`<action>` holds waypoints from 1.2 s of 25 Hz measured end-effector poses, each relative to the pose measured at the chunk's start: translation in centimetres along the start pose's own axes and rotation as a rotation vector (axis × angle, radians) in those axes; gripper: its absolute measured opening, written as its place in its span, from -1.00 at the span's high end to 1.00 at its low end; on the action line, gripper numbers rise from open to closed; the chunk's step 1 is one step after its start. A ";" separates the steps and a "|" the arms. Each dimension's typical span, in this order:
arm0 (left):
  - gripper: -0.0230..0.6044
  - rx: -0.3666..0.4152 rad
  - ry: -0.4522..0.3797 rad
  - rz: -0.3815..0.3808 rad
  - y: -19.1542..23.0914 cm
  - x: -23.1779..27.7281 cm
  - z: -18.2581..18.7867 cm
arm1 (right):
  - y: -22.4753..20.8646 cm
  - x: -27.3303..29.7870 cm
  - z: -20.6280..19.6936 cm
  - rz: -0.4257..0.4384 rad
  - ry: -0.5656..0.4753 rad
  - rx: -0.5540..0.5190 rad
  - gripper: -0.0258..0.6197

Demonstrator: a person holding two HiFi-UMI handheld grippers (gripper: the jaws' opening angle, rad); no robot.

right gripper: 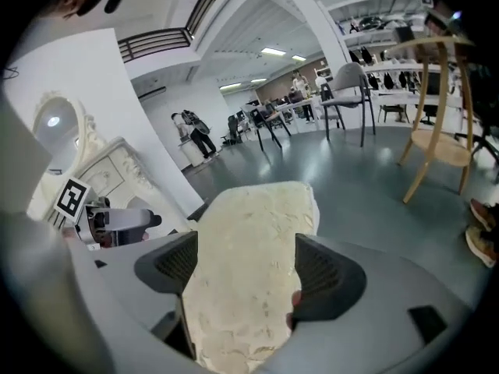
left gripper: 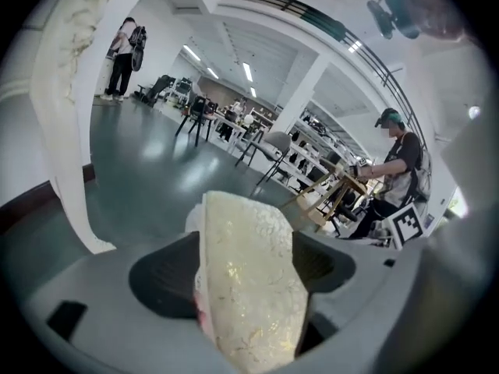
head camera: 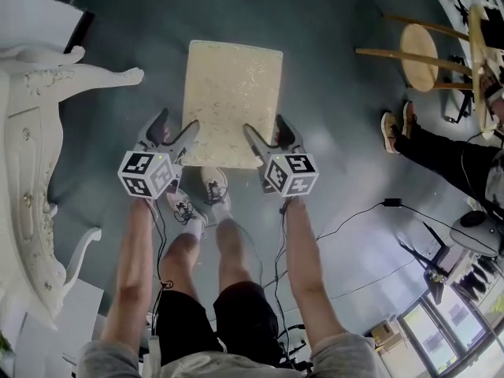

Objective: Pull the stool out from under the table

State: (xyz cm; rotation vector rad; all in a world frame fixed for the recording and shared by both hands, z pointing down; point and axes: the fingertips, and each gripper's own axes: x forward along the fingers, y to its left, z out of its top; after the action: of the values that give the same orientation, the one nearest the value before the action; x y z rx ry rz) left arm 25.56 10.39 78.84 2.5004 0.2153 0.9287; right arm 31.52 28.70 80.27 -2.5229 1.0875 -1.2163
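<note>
Fingers (left gripper: 160, 275) of the left gripper (head camera: 177, 126) are clamped on the stool (head camera: 232, 101), at the left of the seat's near edge. The right gripper (head camera: 265, 126) has its fingers (right gripper: 327, 275) pinching the right of that same edge. Both bare forearms (head camera: 138, 266) reach forward and down, roughly parallel. The seat is rectangular, cream padded fabric with a faint gold pattern. The stool stands on the glossy grey floor (head camera: 126, 22), apart from the carved white table (head camera: 31, 132) at left. Far right is a round wooden stool (head camera: 421, 53).

stool (head camera: 232, 101) legs hidden, table (head camera: 27, 140) cropped left
</note>
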 end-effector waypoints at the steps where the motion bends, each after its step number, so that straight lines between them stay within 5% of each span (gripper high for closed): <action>1: -0.26 0.006 -0.016 0.006 -0.1 -0.7 1.1 | 0.9 -0.1 1.1 0.009 -0.007 -0.020 -0.31; 19: -0.25 0.156 -0.300 0.203 -3.6 -23.7 18.0 | 25.8 -7.8 18.4 0.245 -0.158 -0.368 -0.31; 30: -0.13 0.110 -0.495 0.448 -1.3 -42.2 20.9 | 44.5 -12.2 20.5 0.499 -0.195 -0.502 -0.31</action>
State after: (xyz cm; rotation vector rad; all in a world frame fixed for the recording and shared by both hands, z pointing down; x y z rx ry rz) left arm 7.06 -8.67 39.93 2.8434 -0.4810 0.4229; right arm 16.89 0.65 40.91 -2.3669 2.0027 -0.6063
